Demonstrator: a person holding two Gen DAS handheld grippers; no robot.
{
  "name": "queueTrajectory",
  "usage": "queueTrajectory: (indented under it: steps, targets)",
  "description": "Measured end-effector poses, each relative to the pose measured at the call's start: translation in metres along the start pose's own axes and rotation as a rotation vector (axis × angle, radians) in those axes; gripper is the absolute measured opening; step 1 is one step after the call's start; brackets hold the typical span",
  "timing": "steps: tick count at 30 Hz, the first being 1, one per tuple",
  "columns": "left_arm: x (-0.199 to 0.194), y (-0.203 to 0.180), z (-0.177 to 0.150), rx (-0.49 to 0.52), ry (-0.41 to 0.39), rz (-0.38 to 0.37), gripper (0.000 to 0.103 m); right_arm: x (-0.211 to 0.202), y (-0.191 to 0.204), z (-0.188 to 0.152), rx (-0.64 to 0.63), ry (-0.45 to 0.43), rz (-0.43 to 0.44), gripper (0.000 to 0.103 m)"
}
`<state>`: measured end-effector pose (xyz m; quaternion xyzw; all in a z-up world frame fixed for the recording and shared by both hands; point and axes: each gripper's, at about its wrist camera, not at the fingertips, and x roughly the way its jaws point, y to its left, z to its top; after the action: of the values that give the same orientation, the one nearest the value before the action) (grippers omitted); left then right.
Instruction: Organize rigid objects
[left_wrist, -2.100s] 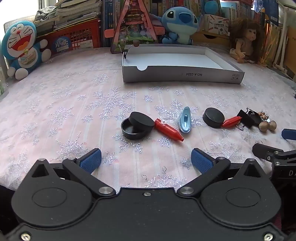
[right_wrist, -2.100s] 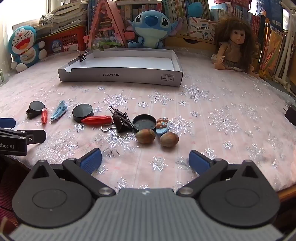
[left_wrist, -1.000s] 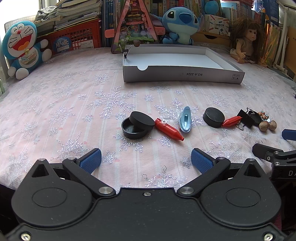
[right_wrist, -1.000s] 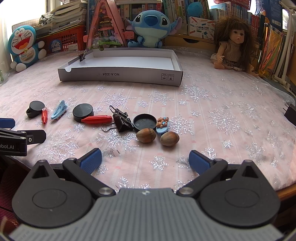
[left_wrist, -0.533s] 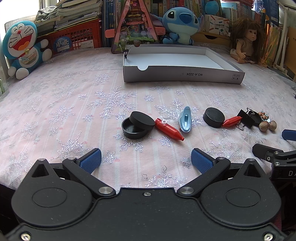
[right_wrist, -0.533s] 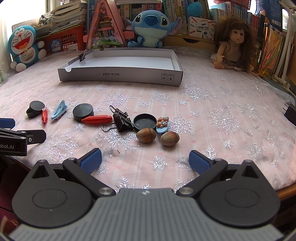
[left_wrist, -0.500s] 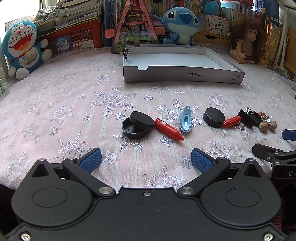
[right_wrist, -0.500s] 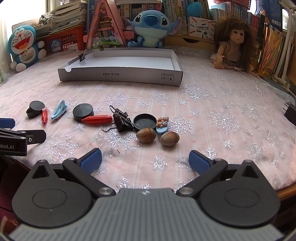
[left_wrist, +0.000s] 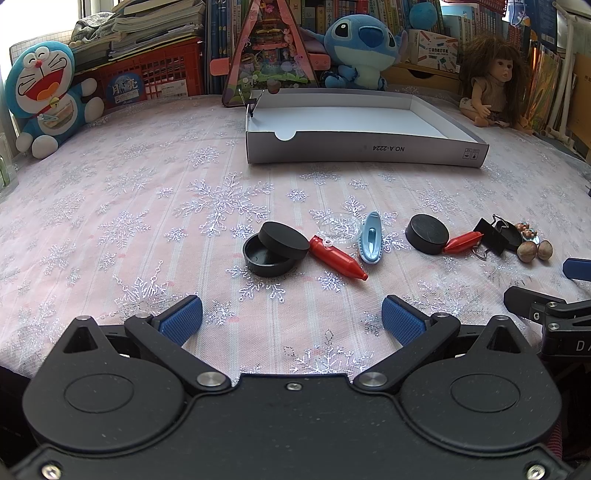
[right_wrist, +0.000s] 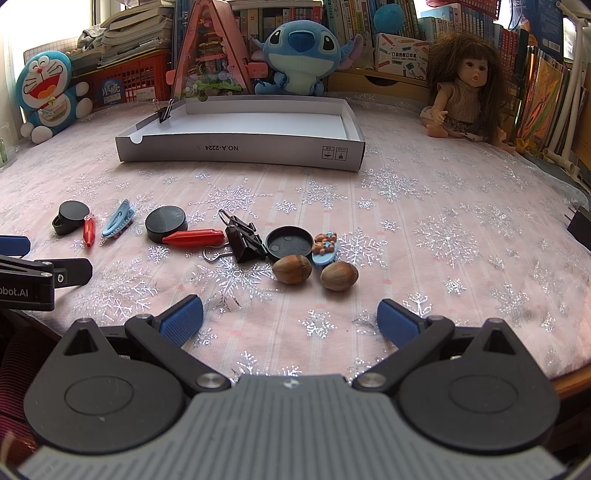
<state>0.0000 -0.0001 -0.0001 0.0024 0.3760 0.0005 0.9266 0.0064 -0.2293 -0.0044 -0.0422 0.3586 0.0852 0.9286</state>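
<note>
while both grippers hang at the near edge of the worktop (left_wrist: 110, 192), the small objects lie in a loose row ahead of them and the white tray (right_wrist: 240, 146) stands beyond the row toward the far edge, open side up and holding only a binder clip on its left wall.

the left gripper (left_wrist: 291, 317) has its fingers spread wide and holds nothing. straight ahead of it lies the black round container (left_wrist: 275, 249), lid tilted on the base. just to its right lies the red pointed piece (left_wrist: 338, 258), long axis running diagonally, tip toward the near right. the blue clip (left_wrist: 371, 238) lies beside it, long axis pointing roughly toward the tray.

the right gripper (right_wrist: 290, 317) is likewise spread and empty. the two hazelnuts (right_wrist: 293, 268) lie directly ahead of it, nearest of all, with the black binder clip (right_wrist: 245, 240), a black shallow lid (right_wrist: 290, 242) and a second red piece (right_wrist: 194, 236) just behind. that red piece lies crosswise to the fingers.

judgement: each gripper should take the group in front of it; the right one is nearer the hazelnuts. bare cloth lies between row and tray, so the carry path is open. the tray's near wall must be cleared from above.
</note>
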Motion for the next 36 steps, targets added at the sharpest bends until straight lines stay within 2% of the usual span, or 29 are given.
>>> queueTrajectory:
  steps: [28,36]
  targets:
    - [-0.0005,-0.0007,-0.001,0.009,-0.011,0.0,0.103,0.0001,-0.0002,-0.0004,0.002,-0.001,0.001,0.103]
    - [-0.0006,-0.0015,-0.0004,0.017,-0.012,-0.01,0.103,0.0,-0.0015,-0.0026,-0.003,-0.025,0.011,0.103]
